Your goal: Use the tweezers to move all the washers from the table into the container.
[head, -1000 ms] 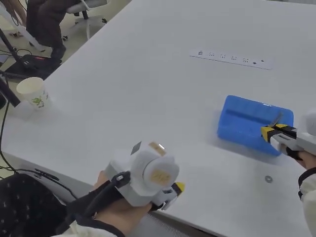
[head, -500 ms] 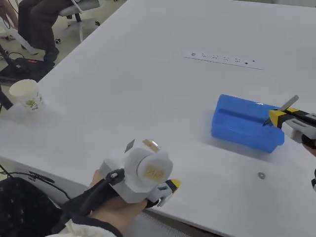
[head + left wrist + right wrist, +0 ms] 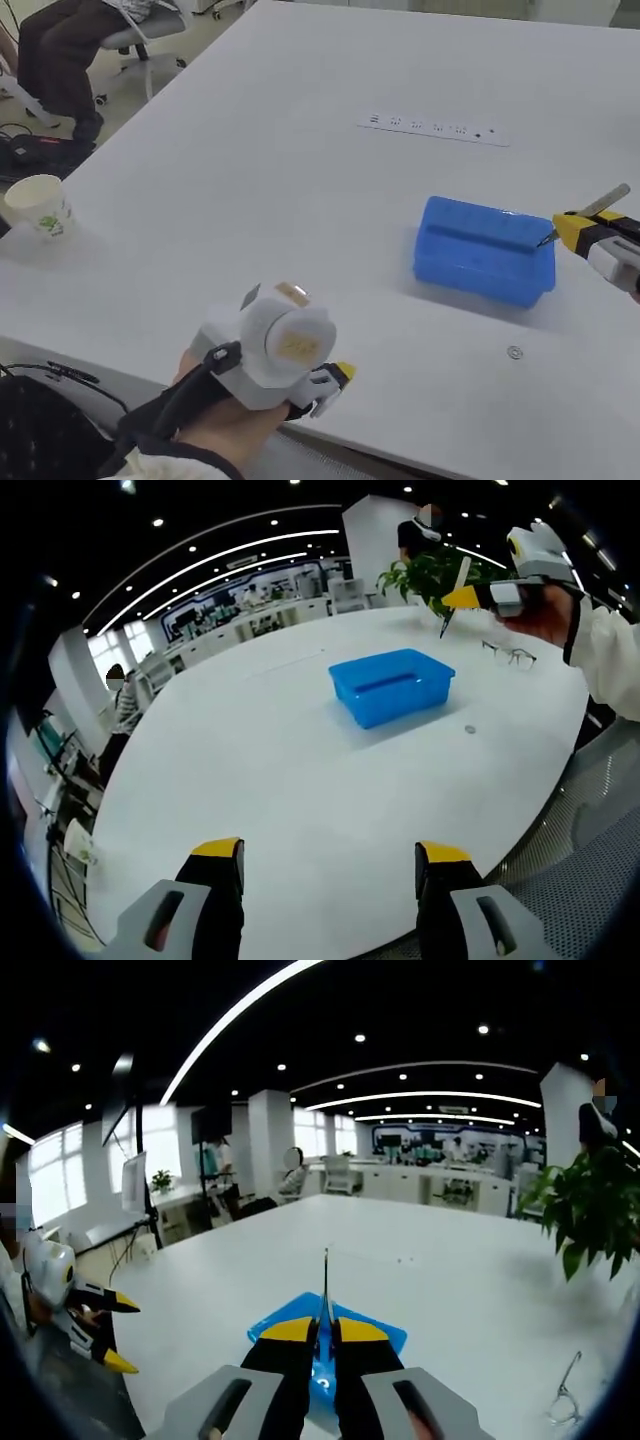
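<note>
- The right gripper [image 3: 590,232] has its jaws pressed together on the tweezers [image 3: 607,200], pinching them near the middle. That probably squeezes the two legs shut as well.
- The tweezers slope down and away from the gripper, tip toward the container [image 3: 485,262]. The long end sticks up behind the jaws.
- In the right gripper view the tweezers [image 3: 325,1280] run straight ahead between the jaws, with the container [image 3: 275,1318] directly under them. This looks like a drop position, or a pause above the container.
- Whether the tip carries a washer is too small to tell.
- One washer [image 3: 514,352] lies flat on the table [image 3: 300,150], below the right gripper and on its near side, just apart from the container's front wall. My guess is that it is the next pick.
- The right hand is raised clear of the table, with the wrist roughly level.
- The left gripper [image 3: 335,380] has its jaws spread and holds nothing. It rests low at the table's near edge, well apart from the work and likely parked out of the way.
- In the left gripper view the container [image 3: 392,685] sits ahead of the left gripper's jaws, the washer [image 3: 470,730] beside it, and the right gripper [image 3: 495,595] above both.
</note>
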A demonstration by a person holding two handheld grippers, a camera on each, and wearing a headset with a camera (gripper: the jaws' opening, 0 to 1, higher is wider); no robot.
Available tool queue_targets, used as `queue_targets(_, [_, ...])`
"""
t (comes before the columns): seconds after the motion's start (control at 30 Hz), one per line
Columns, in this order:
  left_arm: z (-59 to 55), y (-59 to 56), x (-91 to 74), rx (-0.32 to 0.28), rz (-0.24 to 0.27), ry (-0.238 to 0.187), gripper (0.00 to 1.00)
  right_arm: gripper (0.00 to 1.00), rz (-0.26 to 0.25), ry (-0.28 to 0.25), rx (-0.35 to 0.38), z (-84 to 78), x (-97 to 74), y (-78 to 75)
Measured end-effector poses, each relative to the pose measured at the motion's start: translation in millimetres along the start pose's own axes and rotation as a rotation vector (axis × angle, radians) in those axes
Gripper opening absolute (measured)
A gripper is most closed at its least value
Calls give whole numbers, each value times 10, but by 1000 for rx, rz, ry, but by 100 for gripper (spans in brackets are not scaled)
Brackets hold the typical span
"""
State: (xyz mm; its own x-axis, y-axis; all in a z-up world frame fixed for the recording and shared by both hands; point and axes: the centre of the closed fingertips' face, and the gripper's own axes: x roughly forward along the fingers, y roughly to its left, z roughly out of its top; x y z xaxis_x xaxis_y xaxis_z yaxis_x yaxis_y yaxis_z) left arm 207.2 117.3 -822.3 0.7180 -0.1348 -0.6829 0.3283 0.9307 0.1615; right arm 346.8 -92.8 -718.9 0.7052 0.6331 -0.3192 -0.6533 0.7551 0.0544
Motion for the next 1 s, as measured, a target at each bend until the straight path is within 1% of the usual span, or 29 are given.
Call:
queue_targets(0.2, [-2, -24, 2, 13, -7, 3, 70, 4, -3, 14, 20, -163, -103, 48])
queue_targets(0.33, [-8, -36, 4, 16, -14, 6, 70, 4, -2, 49, 66, -338, -127, 77])
queue_targets(0.4, [-12, -57, 7, 27, -21, 9, 70, 4, -3, 62, 78, -415, -134, 89])
queue_targets(0.53, [-22, -87, 14, 44, -32, 15, 70, 4, -10, 77, 86, -528, -150, 99])
queue_targets(0.7, [-30, -95, 17, 43, -40, 21, 70, 4, -11, 95, 104, -645, -146, 116])
queue_targets(0.9, [-39, -105, 20, 52, -45, 26, 70, 4, 0, 127, 106, -792, -129, 174])
queue_targets(1.0, [-42, -108, 21, 54, -47, 28, 70, 4, 5, 136, 100, -839, -122, 202])
